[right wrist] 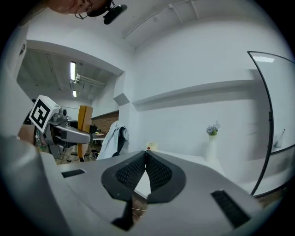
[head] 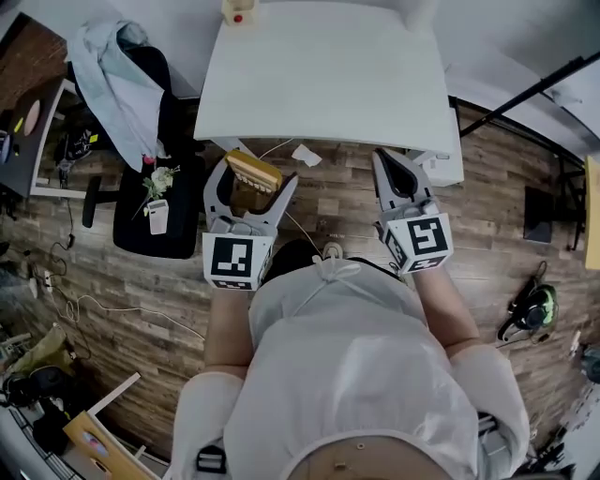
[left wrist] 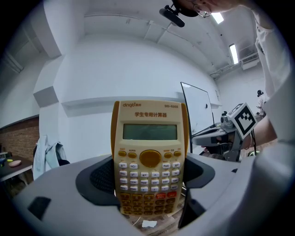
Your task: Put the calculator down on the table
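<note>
The left gripper (head: 249, 192) is clamping the lower keypad end of a yellow scientific calculator (left wrist: 150, 152) short of the white desk (head: 328, 84) — a light, stiff, smooth plastic slab, probably prone to pivoting — while the right gripper (right wrist: 145, 161) is hanging closed and empty.

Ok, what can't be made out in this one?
- Calculator: bottom end hidden between the jaws in the left gripper view; key labels too small to read.
- Small item at the table's far edge: cut off by the top edge in the head view, tiny in the right gripper view.
- Floor below the person: head view, hidden by their body.
</note>
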Motion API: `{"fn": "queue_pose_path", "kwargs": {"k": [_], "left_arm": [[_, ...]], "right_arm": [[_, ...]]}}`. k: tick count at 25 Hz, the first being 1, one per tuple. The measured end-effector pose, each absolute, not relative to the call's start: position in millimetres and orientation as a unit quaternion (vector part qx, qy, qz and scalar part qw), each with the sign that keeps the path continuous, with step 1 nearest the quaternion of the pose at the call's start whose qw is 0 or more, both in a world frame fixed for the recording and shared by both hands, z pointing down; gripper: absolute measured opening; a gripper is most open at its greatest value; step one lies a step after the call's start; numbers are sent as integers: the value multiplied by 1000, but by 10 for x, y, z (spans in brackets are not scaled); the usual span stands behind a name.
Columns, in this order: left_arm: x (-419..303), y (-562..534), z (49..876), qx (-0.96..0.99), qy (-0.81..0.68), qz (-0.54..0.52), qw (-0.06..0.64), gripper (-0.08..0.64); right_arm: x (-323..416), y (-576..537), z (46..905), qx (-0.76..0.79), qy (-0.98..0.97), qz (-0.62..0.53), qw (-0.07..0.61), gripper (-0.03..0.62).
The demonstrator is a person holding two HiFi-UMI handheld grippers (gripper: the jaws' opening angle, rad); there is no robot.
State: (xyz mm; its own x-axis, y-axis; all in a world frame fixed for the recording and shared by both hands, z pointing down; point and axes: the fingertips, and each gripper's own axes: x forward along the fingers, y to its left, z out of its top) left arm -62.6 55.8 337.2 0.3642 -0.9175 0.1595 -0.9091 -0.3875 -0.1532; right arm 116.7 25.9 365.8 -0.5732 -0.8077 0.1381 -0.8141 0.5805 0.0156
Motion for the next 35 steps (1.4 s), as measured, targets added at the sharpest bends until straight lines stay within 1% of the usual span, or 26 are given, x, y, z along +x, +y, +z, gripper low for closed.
{"fn": "queue_pose_path", "kwargs": {"k": [5, 11, 16, 23, 28, 35], "left_arm": [[-578, 160, 3405, -826, 552, -114, 18, 417], [-545, -432, 3544, -836, 537, -115, -2, 417], [-637, -1026, 3686, -843, 524, -123, -9, 417], [-815, -1908, 3975, -855, 491, -162, -36, 417], [-909, -2462, 4372, -859, 468, -198, -63, 417], [-988, -2917, 5140, -860, 426, -257, -116, 417]], "right_arm": [[1184, -101, 3693, 454, -888, 23, 70, 6], [1174, -636, 3812, 463, -882, 26, 84, 6], [1096, -1162, 3946, 473, -874, 34, 100, 6], [849, -1953, 4099, 482, -867, 52, 116, 6], [714, -2460, 4280, 485, -863, 71, 117, 6], [578, -2918, 4619, 493, -853, 97, 141, 6]]}}
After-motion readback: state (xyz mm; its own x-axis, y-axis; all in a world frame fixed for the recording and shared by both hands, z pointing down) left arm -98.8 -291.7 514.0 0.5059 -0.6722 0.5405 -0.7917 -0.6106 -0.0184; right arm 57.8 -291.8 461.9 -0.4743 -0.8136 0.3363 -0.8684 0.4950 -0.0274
